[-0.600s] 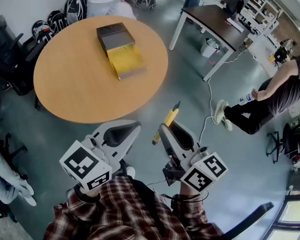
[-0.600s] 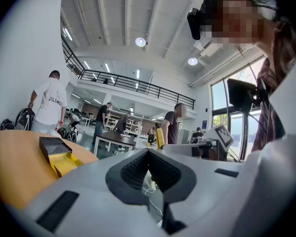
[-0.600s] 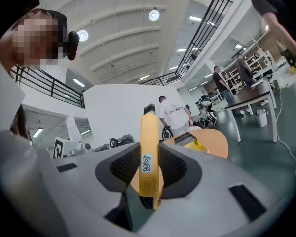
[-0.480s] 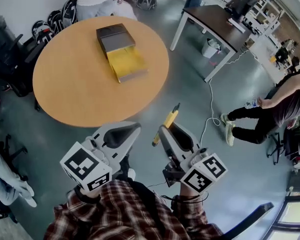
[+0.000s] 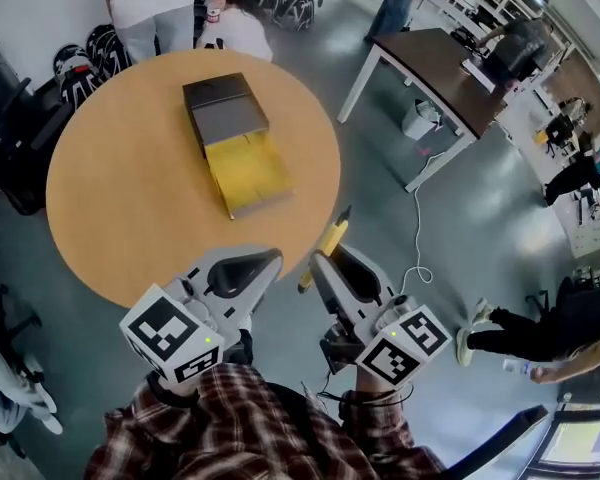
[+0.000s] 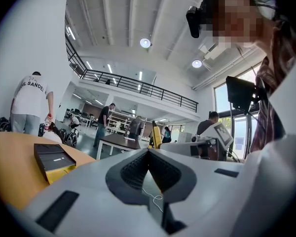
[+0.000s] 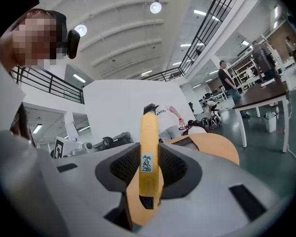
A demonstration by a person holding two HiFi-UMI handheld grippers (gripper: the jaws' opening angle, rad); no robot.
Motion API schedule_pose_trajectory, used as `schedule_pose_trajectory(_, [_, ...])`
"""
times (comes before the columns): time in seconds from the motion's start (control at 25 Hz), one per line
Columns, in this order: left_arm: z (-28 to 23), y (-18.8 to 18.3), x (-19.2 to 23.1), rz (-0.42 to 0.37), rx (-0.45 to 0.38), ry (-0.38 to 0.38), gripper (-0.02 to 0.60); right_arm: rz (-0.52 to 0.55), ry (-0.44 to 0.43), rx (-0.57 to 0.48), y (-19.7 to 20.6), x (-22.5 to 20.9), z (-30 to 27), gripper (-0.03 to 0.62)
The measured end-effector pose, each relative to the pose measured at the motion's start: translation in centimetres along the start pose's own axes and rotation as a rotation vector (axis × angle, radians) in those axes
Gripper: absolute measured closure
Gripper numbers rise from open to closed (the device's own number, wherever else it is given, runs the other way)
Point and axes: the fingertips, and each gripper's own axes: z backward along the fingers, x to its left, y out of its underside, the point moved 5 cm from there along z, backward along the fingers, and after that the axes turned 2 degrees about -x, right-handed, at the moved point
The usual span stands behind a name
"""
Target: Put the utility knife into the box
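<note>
Yellow knife (image 5: 325, 248) (gripped) beyond table (image 5: 90, 248) edge

rear of utility knife (image 5: 332, 238) hidden between right tongs (image 7: 149, 157), print on its label (image 7: 147, 163) too small to read

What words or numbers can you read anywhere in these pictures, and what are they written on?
"AL SANDE": on the back of a person's white T-shirt, seen from the left gripper view; the ends of the print are cut off.
Sticker on the yellow utility knife: dark marks, too blurred to read.
Pale label on the dark lid of the box: too small to read.
</note>
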Motion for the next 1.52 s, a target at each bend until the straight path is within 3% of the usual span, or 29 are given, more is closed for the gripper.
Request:
schedule_pose_trajectory(0.52, [-2.9, -0.7, 9.4, 0.045, 0.005, -0.055, 0.571, -0.001, 0.006, 0.041, -2.0, -5.8, -8.6, 0.471])
schedule_pose_trajectory(0.72, [-4.7, -0.6, 12.6, 0.053, -0.006, -0.118, 0.571, -0.011, -0.013, 0.068, -2.5, -9.5, -11.2, 0.471])
schedule_pose_trajectory(1.12, [-11.3, -1.5, 17.3, 0.052, -0.049, -0.412, 0.571, -0.014, -0.256, 0.173, -6.7, -18.9, -18.0, 0.471])
schedule_pose_trajectory(1.32, [-14.2, -1.6, 16.9, 0.080, -0.097, -0.631, 0.571, 0.024, -0.425, 0.289, -8.8, -22.9, -20.4, 0.471])
schedule_pose_trajectory(1.52, [-15.9, -0.8, 16.3, 0.104, -0.128, -0.770, 0.571, 0.104, -0.548, 0.389, -8.6, -25.0, -23.1, 0.471])
